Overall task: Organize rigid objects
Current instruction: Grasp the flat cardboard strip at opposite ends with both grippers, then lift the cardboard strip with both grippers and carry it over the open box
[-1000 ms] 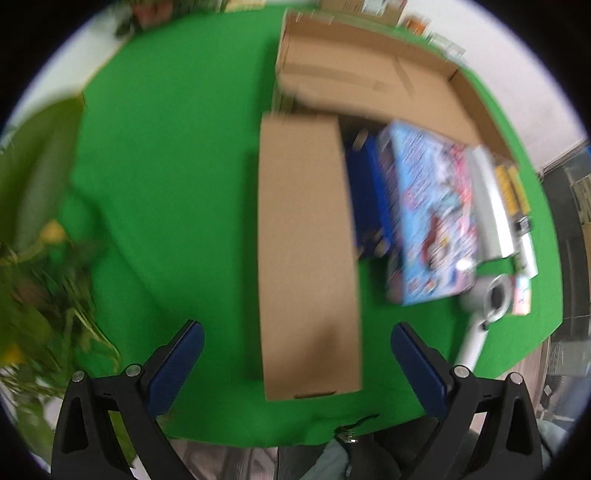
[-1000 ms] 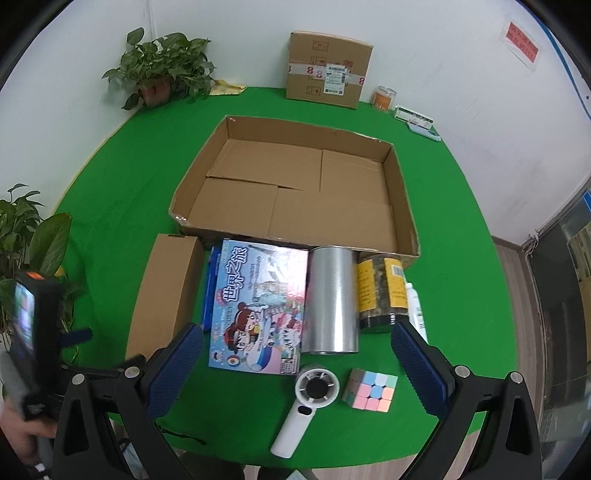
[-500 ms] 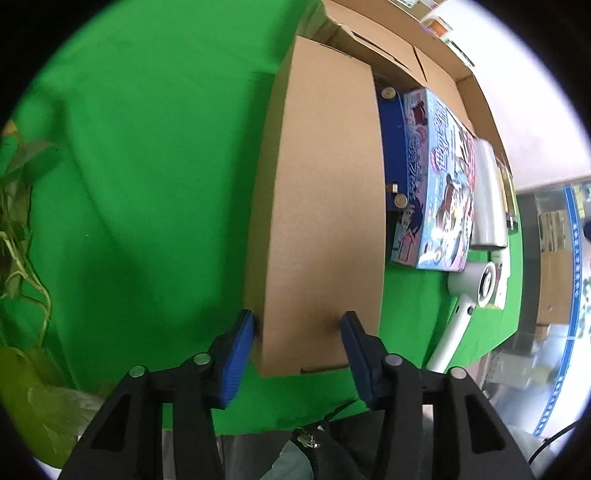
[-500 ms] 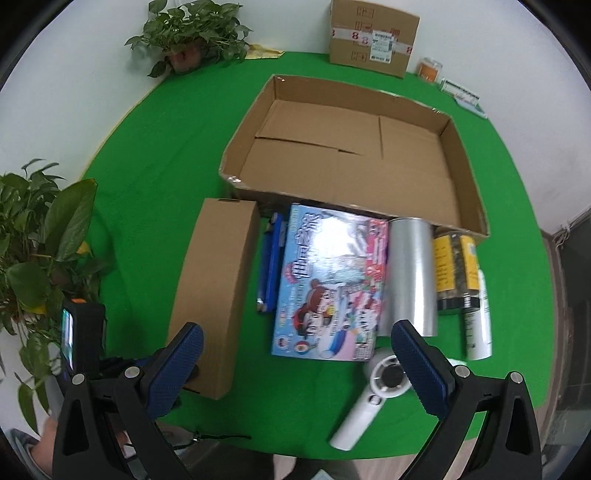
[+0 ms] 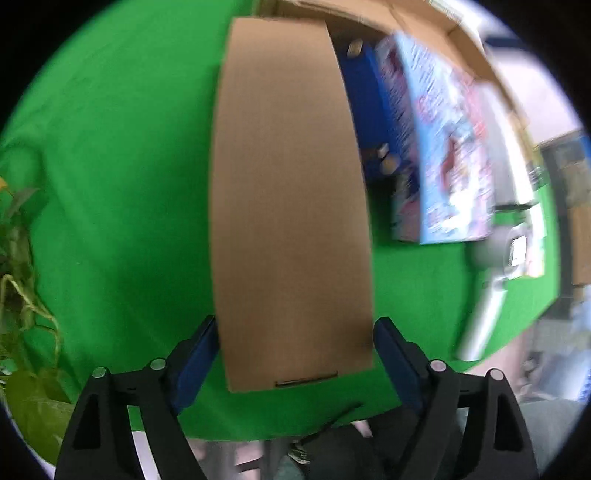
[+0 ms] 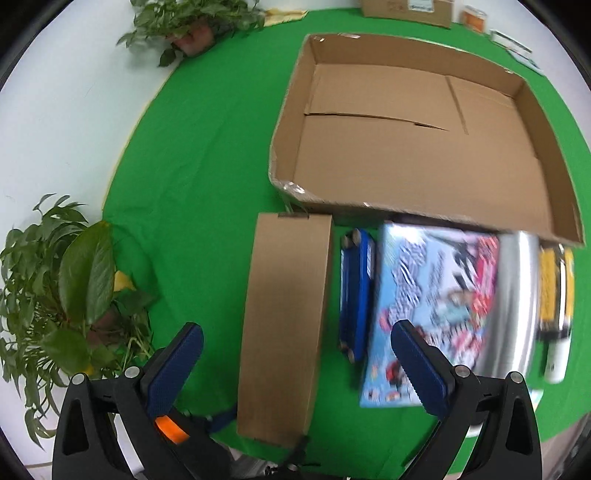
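A long plain cardboard box lies on the green cloth; it also shows in the right wrist view. My left gripper has its blue pads against both sides of the box's near end and is shut on it. My right gripper is open and empty above the same box's near end. A big open cardboard tray stands empty behind. Beside the long box lie a blue case, a colourful picture box, a silver cylinder and a yellow-labelled jar.
Potted plants stand at the left and at the far left corner. A white hand-held fan lies near the front edge. A sealed carton sits at the back. The table's front edge is just below the grippers.
My left gripper came down onto the long box's near end and holds it between its pads. My right gripper swung left and now hovers over the same box.
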Demonstrator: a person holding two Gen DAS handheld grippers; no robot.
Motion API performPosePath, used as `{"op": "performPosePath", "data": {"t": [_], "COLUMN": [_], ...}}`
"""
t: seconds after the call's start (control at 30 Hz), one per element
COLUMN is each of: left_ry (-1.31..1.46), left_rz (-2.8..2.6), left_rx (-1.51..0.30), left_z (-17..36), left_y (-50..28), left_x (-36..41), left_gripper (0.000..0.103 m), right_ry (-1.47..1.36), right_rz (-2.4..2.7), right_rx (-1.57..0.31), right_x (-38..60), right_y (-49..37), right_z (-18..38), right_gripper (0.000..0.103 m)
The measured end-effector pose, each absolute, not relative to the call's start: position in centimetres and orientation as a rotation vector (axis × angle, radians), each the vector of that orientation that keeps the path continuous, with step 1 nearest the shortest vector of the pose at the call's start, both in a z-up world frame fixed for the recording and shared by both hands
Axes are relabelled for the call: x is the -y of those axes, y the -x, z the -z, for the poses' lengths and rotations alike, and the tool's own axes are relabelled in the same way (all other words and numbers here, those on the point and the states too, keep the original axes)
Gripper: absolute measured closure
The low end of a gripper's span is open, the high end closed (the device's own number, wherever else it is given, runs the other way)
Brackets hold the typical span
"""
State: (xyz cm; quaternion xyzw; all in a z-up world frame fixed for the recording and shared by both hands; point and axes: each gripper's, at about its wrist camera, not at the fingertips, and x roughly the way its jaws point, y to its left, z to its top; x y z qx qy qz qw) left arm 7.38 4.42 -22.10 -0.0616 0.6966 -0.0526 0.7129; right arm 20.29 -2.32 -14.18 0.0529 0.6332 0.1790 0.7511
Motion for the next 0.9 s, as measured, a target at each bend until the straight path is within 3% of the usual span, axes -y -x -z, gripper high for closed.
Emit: {"op": "performPosePath", "data": {"t": [0.53, 0.6, 0.7, 0.8, 0.83, 0.87, 0.9], "left_ry": [0.173, 0.161, 0.151, 0.087, 0.068, 0.057, 0.05], "left_rz": [-0.183, -0.214, -0.245, -0.294, -0.301, -0.305, -0.308], "left_rx": [-1.599, -1.598, -1.578, -1.562, -1.564, -1.57, -1.577], "left_z": [25.3, 25.3, 24.8, 23.9, 23.8, 23.9, 24.1], "left_y": [-4.6, -4.4, -3.8, -3.7, -3.7, -3.8, -3.9], "left_x": [-4.6, -4.0, -2.7, -1.6, -1.1, -0.8, -0.4], "left_gripper": [0.024, 0.024, 0.024, 0.024, 0.024, 0.024, 0.024], "right_ry": [-0.045, -0.038, -0.039, -0.02, -0.041, -0.079, -0.112], "right_rz": [-0.49, -0.547, -0.655, -0.7, -0.711, -0.72, -0.72], "right_rx": [-1.678, -1.673, -1.653, -1.65, -1.674, -1.704, -1.727], "right_x": [-6.0, -6.7, -7.1, -7.0, -6.8, -6.7, -6.7], "right_y": [-23.8, -23.6, -22.9, -22.4, -22.3, -22.2, -21.9], "right_z": [26.6, 26.8, 25.4, 23.9, 24.0, 24.3, 24.6], "right_gripper": [0.002, 0.009, 0.039, 0.037, 0.031, 0.015, 0.007]}}
